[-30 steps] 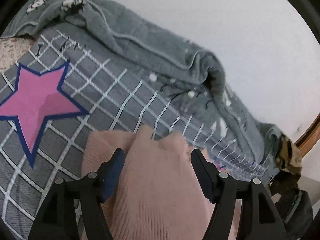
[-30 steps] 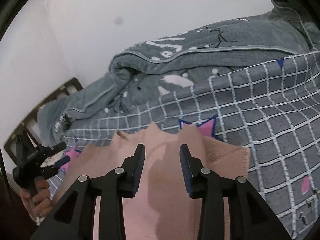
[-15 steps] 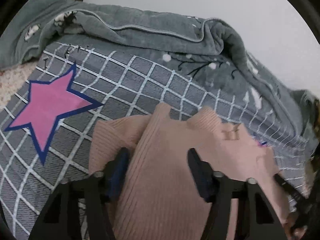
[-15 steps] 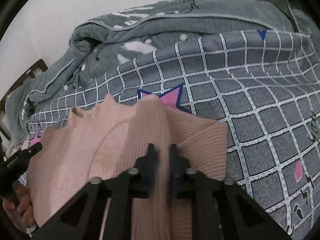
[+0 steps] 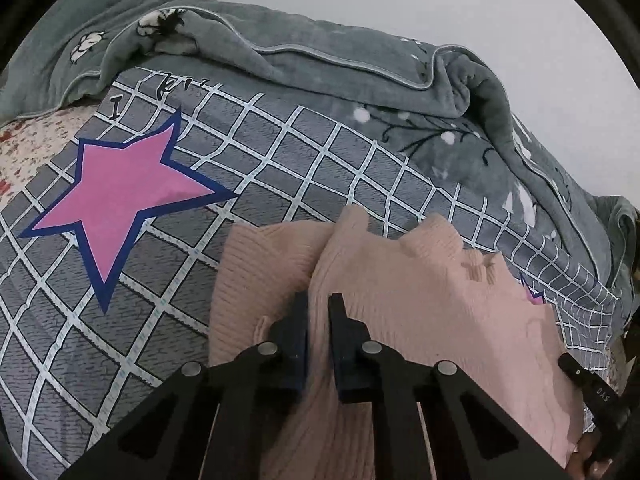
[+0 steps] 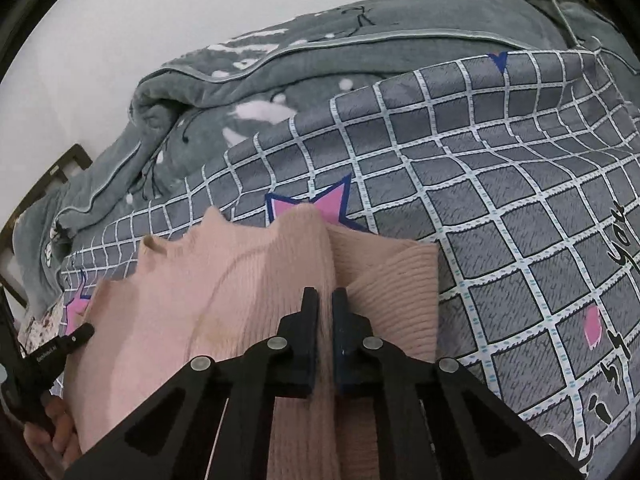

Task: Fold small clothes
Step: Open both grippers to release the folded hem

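Sweater [image 5: 420,300] lies on the bed [image 5: 280,152]; left gripper [image 5: 318,304] and right gripper [image 6: 326,300] each pinch a raised fold of it, fingers narrow.

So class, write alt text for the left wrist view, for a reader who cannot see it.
The left tool is shut on a ridge of a pink knit sweater lying on a bed. Under the sweater is a grey grid-patterned sheet with a large pink star, and a rumpled grey blanket lies along the white wall behind.
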{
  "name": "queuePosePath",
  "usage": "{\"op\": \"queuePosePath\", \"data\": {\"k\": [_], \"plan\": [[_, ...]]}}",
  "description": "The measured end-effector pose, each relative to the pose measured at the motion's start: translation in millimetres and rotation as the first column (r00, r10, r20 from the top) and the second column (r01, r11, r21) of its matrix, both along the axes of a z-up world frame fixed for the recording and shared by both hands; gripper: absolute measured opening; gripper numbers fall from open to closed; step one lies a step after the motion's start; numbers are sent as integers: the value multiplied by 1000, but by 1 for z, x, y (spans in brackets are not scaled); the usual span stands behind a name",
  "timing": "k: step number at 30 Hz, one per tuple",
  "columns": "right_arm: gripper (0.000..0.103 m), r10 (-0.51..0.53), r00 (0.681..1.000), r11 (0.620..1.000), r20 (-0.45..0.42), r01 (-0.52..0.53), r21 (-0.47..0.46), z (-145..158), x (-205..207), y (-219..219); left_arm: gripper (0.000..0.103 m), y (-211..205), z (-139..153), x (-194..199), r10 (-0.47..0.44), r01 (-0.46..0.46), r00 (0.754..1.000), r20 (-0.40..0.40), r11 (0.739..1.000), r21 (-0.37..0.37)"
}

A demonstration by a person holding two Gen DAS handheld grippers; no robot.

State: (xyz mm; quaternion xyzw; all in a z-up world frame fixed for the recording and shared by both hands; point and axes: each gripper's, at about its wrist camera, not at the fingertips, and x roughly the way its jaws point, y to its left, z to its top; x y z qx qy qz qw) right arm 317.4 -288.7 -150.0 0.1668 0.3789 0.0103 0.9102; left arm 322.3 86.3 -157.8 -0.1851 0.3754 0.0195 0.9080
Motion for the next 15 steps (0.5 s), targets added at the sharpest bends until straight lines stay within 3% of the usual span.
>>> {"op": "queuePosePath", "data": {"k": [4, 10, 12, 15], "plan": [[12, 8, 1000, 1000, 3, -8, 1, 1, -1, 1, 16, -2, 0, -2, -20, 20, 1000, 3, 1000, 2], [26, 5, 999, 1000, 31, -5, -15, 7, -5, 3, 22, -4, 2, -10, -61, 61, 998, 20, 998, 14], [35, 18, 999, 1000, 44, -17, -23, 9, -6, 4, 28, -5, 3, -16, -86, 85, 996, 33, 996, 26], [35, 31, 998, 999, 62, -29, -30, 12, -8, 6, 40, -7, 5, -24, -125, 123, 991, 50, 991, 47]]}}
